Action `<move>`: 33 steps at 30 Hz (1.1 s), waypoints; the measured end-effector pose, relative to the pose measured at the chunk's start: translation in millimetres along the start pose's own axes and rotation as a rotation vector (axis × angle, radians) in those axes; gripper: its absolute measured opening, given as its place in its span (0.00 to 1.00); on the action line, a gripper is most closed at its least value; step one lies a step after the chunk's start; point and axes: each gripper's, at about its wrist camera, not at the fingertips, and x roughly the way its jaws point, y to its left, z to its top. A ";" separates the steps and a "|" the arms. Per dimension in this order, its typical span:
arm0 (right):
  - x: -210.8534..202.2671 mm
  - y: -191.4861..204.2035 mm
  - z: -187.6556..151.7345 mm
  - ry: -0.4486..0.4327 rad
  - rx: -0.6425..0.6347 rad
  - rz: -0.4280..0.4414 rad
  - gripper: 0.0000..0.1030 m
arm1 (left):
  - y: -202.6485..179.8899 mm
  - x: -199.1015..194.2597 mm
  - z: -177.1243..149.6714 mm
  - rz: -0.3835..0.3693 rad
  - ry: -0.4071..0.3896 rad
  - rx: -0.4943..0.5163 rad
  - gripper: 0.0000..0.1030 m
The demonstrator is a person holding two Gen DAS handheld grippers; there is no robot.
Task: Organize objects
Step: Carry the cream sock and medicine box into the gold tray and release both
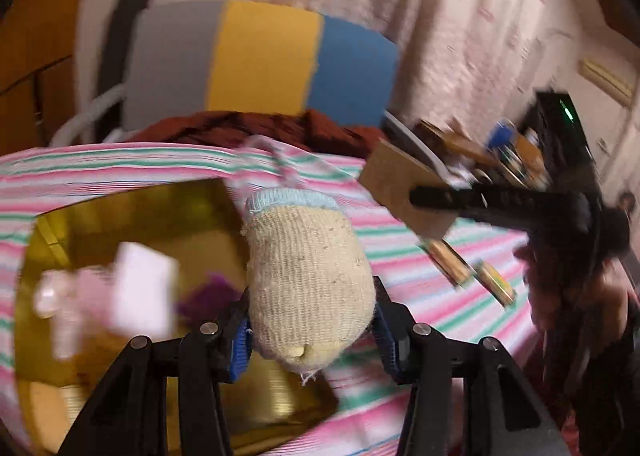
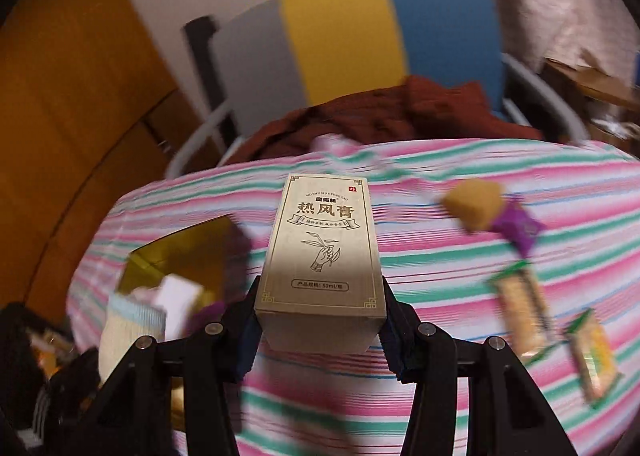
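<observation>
Beige knitted sock (image 1: 308, 280) sat pinched in the left gripper (image 1: 310, 330) jaws above the gold tray (image 1: 132, 212) on the striped cloth (image 1: 400, 288); right wrist view: the right gripper (image 2: 320, 330) jaws clamped a gold carton (image 2: 322, 256) over that cloth

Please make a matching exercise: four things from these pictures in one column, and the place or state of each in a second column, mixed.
1. sock
2. printed box
3. gold tray
4. two snack packets

A. lying loose on the striped cloth
B. clamped in the right gripper
C. clamped in the left gripper
D. holds a white item

Pairs: 1-C, 2-B, 3-D, 4-A
</observation>
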 end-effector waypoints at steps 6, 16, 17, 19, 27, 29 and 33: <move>43.2 76.2 11.9 0.037 -0.064 0.069 0.52 | 71.5 -21.6 13.2 0.156 -0.057 -0.130 0.49; 56.6 112.1 -13.9 0.085 -0.184 0.022 0.90 | 140.3 -5.9 11.1 0.329 -0.003 -0.193 0.71; 54.7 109.1 -18.4 0.091 -0.190 0.013 0.90 | 144.1 -6.8 9.8 0.334 -0.003 -0.205 0.72; 52.7 103.6 -31.3 0.105 -0.203 -0.018 0.90 | 146.5 -9.0 6.6 0.341 -0.011 -0.233 0.72; 53.2 99.2 -42.3 0.106 -0.204 -0.051 0.94 | 145.0 -29.7 -12.2 0.376 -0.029 -0.261 0.73; 48.6 103.1 -48.3 0.091 -0.217 -0.062 0.97 | 140.5 -37.3 -17.1 0.391 -0.041 -0.247 0.73; 44.2 107.5 -54.1 0.074 -0.235 -0.075 0.99 | 132.2 -47.9 -22.4 0.414 -0.057 -0.223 0.73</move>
